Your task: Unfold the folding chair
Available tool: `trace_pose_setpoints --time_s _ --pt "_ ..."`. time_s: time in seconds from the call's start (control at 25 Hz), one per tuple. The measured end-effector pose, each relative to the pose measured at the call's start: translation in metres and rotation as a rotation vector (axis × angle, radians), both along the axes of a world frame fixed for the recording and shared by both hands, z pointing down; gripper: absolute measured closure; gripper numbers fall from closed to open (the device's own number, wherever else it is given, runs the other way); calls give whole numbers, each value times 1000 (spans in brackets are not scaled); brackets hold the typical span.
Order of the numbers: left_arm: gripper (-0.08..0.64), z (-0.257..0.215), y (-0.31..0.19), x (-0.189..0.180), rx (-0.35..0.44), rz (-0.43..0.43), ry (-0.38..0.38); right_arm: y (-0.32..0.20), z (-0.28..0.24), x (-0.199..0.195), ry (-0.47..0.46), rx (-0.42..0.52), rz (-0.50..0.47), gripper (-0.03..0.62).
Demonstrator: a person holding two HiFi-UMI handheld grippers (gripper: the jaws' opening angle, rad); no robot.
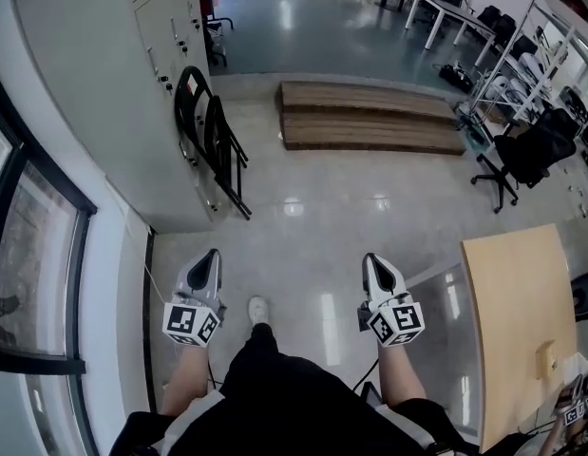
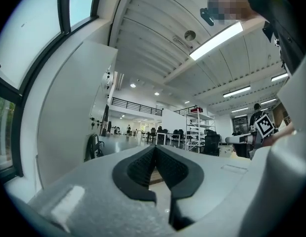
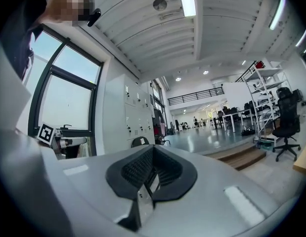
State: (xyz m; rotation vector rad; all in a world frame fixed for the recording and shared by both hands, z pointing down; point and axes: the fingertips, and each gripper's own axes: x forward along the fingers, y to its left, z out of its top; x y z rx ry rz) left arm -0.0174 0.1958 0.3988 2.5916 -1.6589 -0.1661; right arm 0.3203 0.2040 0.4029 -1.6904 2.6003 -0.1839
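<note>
The folding chair [image 1: 214, 142] is leaning against the front of a grey cabinet [image 1: 104, 84]. It is folded flat, and its black frame is standing on the pale floor [image 1: 312, 226], ahead of the person and to their left. Both grippers are pointing level into the room and are well apart from the chair.

The left gripper [image 1: 214, 255] is clenched, its dark pads meeting with nothing between them. In the left gripper view the chair is showing small and far off beside the cabinet. The right gripper [image 1: 369, 257] is clenched too and is carrying nothing. In its own view the top of the chair's black back is peeking just above the closed jaws.

The person's shoe [image 1: 258, 309] is showing on the floor between the two grippers. Low wooden steps [image 1: 369, 117] are lying beyond the chair to the right, and a black office chair [image 1: 526, 150] is standing further right. A light wooden desk [image 1: 517, 321] is sitting near the right gripper, and a dark-framed window [image 1: 28, 255] is running along the left edge.
</note>
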Motion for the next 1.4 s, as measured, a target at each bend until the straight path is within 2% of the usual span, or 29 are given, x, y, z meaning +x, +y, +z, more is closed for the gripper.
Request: trace_pose_setpoints --time_s 0.24,0.44,0.64,0.88,1.12,1.4 --pt "560 5 -104 -19 -4 12 31 -96 -1 -22 12 -24 -3 589" --pt "560 -2 -177 -38 10 27 38 -170 -16 -41 30 -10 7 589" --pt "560 -7 -238 -65 29 33 34 -238 -14 -81 9 -26 -29 589" --pt "561 -3 -286 -86 23 -24 45 -295 -14 -113 -24 -43 -61 589" --pt "560 15 -327 -94 -10 -78 28 -353 -1 -124 -49 -64 -96 589" --pt "560 9 -412 -92 8 -149 24 -469 -4 -117 -60 -34 -157 589"
